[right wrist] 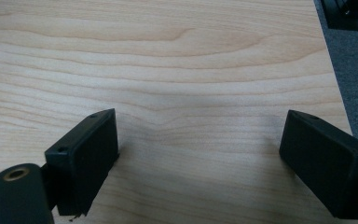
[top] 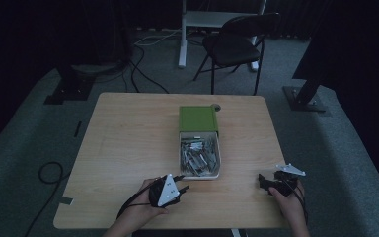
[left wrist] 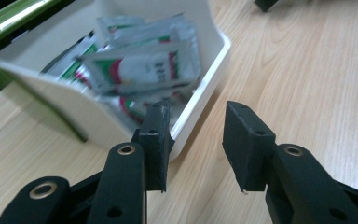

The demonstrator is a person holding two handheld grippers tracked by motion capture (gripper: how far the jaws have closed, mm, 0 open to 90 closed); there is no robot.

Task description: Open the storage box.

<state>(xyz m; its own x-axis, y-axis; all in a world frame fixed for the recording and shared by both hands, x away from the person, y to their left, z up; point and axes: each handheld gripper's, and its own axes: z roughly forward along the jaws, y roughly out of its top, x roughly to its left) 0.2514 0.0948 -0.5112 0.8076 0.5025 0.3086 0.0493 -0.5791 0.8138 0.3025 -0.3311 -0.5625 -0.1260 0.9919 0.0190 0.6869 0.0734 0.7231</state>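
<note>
A white tray [top: 219, 159] holding several foil sachets [top: 199, 156] lies mid-table, with a green box [top: 198, 118] butted against its far end. My left gripper [top: 183, 187] rests open on the table just short of the tray's near left corner. In the left gripper view its jaws [left wrist: 196, 140] stand apart with nothing between them, close to the tray's corner [left wrist: 200, 105], and the red, green and white sachets [left wrist: 140, 65] lie piled inside. My right gripper [top: 262, 180] sits near the table's front right; its jaws [right wrist: 200, 158] gape wide over bare wood.
The wooden table [top: 128, 148] has bare room to the left and right of the tray. Its right edge [right wrist: 335, 88] drops to grey carpet. A black folding chair [top: 237, 44] and cables [top: 143, 74] stand on the floor beyond the table.
</note>
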